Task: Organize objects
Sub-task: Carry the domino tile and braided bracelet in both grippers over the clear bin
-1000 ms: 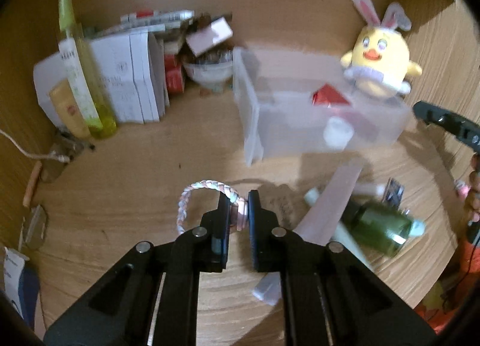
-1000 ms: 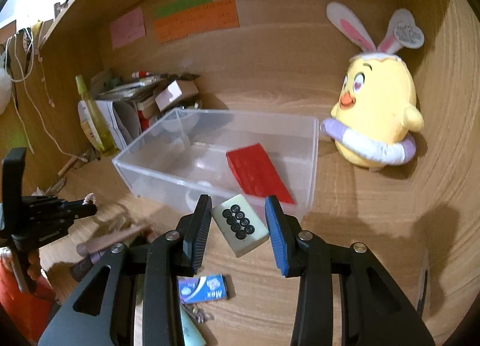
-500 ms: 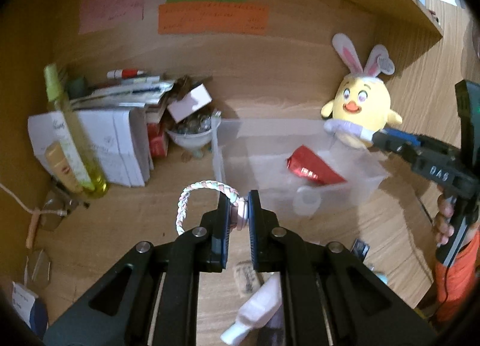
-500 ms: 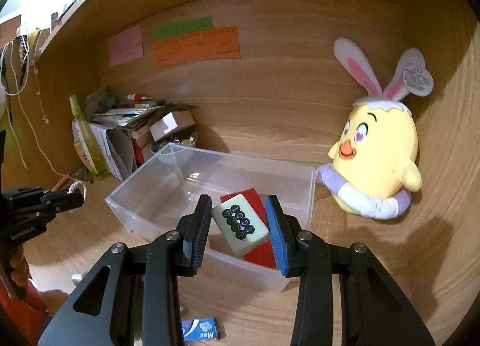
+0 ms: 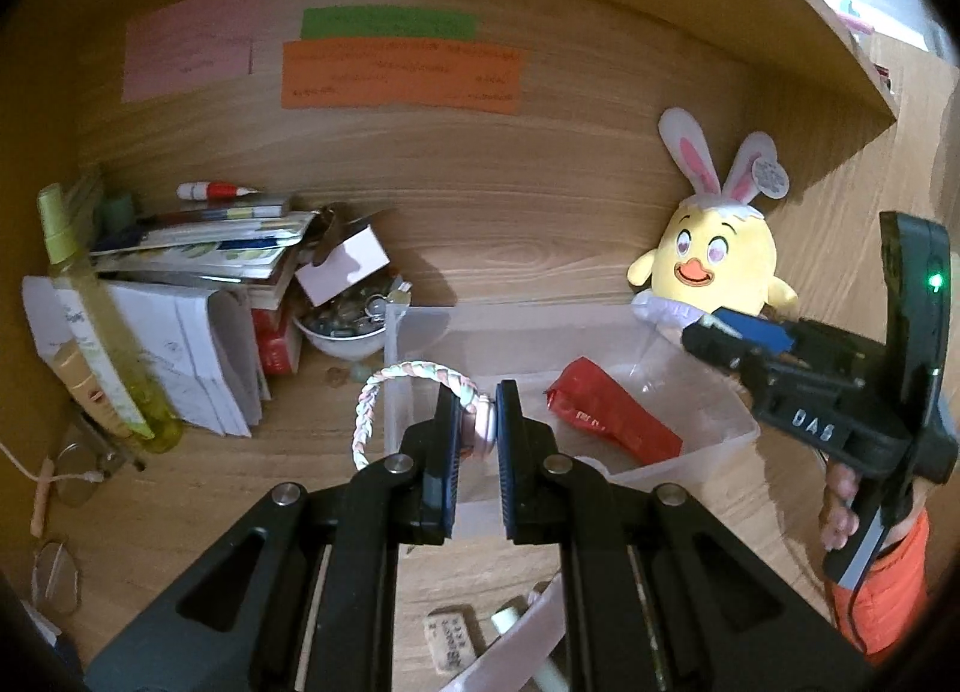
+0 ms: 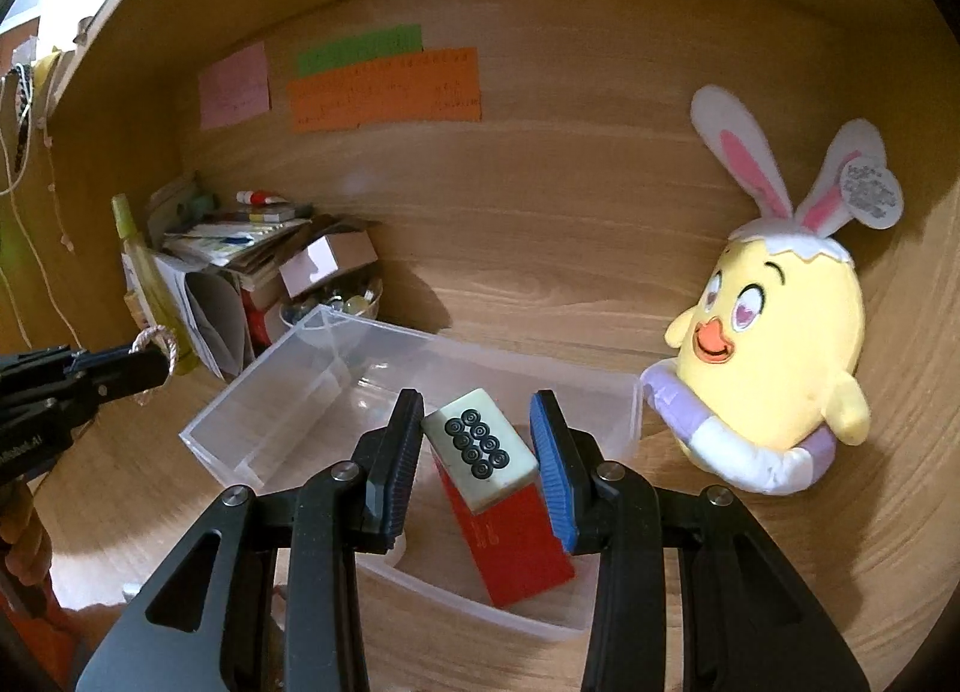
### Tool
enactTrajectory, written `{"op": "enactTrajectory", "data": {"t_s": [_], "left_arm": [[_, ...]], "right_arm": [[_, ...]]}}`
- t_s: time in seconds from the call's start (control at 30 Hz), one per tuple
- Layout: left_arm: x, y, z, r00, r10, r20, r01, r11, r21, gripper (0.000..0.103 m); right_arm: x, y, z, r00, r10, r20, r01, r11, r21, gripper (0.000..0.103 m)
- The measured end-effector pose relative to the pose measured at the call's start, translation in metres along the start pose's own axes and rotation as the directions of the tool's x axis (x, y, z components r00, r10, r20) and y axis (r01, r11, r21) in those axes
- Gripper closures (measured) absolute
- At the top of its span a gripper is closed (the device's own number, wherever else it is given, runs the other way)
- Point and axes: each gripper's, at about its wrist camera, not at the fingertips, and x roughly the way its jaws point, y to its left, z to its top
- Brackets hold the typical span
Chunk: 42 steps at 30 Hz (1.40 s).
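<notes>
Mahjong tile (image 6: 479, 448), cream-coloured with black ring marks, sits clamped between the pads of the right gripper (image 6: 477, 467), held in the air right above the clear rectangular plastic bin (image 6: 624, 410). Down inside that bin lies a flat red packet (image 6: 516, 542), directly beneath the tile. Over on the other side, the left gripper (image 5: 477, 455) has its jaws clenched tight on a braided bracelet of pink, white and pale green cord (image 5: 384, 392), with the loop arching out to the left of the fingers, in front of the bin's near left corner. Whether the loop is over the bin or just short of it, I cannot tell. Beyond the bin's right end, a yellow plush chick with white-and-pink rabbit ears (image 6: 774, 356) leans by the wooden back wall. At the left, a stack of papers and booklets (image 5: 192, 296) crowds the corner, a tall yellow-green spray bottle (image 5: 90, 320) standing in front. Pink, green and orange paper notes (image 5: 396, 74) are stuck on the wall above.
</notes>
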Motion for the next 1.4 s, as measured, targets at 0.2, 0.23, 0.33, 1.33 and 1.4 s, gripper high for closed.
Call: {"op": "enactTrajectory", "data": {"t_s": [0.2,0.23,0.33,1.33,1.4], "left_arm": [[0.022,-0.003,0.007,0.999,-0.008,-0.035,0.008,1.0,0.001,0.093],[0.027,-0.004,0.007,0.999,-0.012,-0.047,0.012,1.0,0.002,0.093],[0.041,-0.008,0.006,0.997,-0.009,-0.075,0.01,1.0,0.013,0.093],[0.1,-0.03,-0.019,0.976,0.014,-0.216,0.004,0.997,0.08,0.081],[0.099,-0.029,-0.018,0.977,0.012,-0.215,0.005,0.997,0.076,0.073]], "right_arm": [[0.023,-0.004,-0.008,0.998,0.012,-0.055,-0.012,1.0,0.012,0.069],[0.027,-0.006,-0.01,0.998,0.016,-0.065,-0.015,1.0,0.017,0.069],[0.037,-0.009,-0.015,0.995,0.024,-0.1,-0.021,0.999,0.024,0.069],[0.066,-0.005,-0.032,0.976,0.018,-0.215,-0.023,1.0,-0.019,0.069],[0.066,-0.005,-0.032,0.977,0.014,-0.215,-0.019,1.0,-0.019,0.069]]}}
